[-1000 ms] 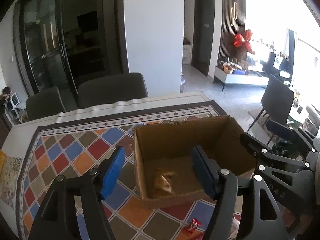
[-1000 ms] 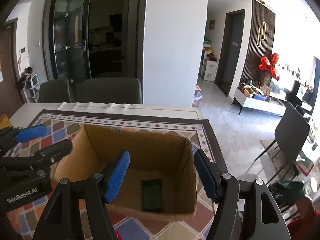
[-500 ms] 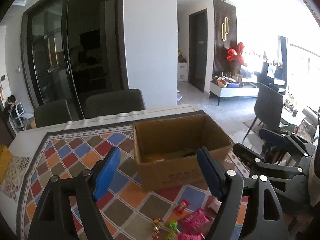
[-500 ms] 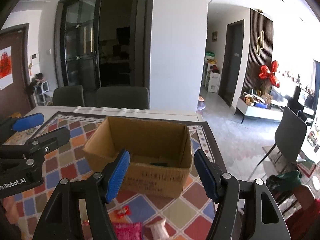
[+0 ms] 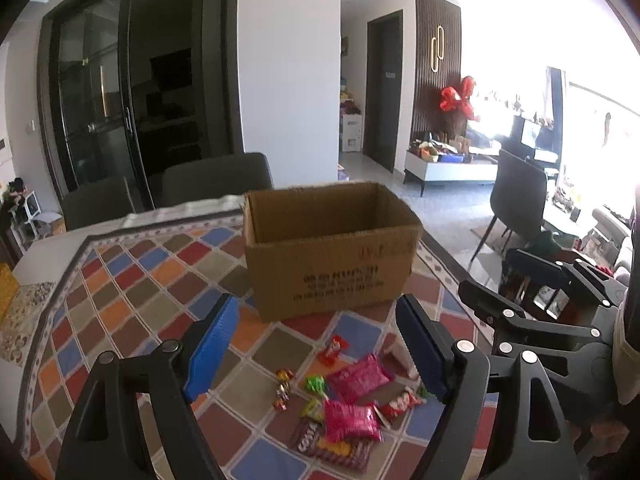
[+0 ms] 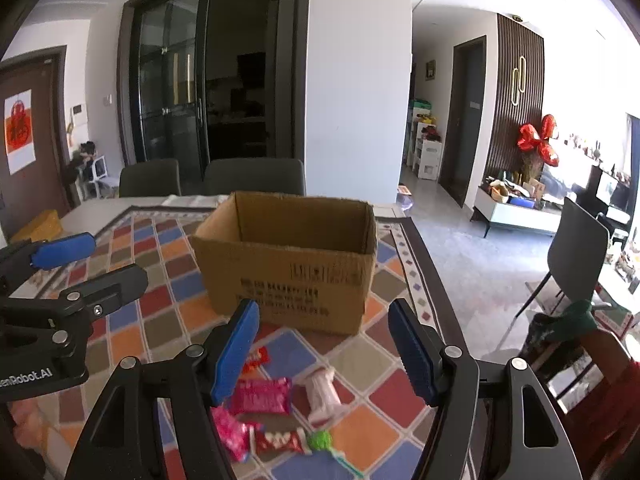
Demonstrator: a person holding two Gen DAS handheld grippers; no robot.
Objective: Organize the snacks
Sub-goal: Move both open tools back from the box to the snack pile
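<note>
Left tongs released, jaws just widening, hovering over snack packets at frame bottom, right tongs released, empty, cardboard box sitting mid-frame on tabletop

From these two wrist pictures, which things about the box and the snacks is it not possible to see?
- Inside of the cardboard box: both views; its front wall hides the floor and any contents.
- Print on the box front: both views; blurred, unreadable.
- Brown packet: left wrist view; cut off at the bottom, label only partly readable.
- Pink packet: right wrist view; partly behind the right gripper's fingers.
- Small candies: left wrist view; too small to identify.
</note>
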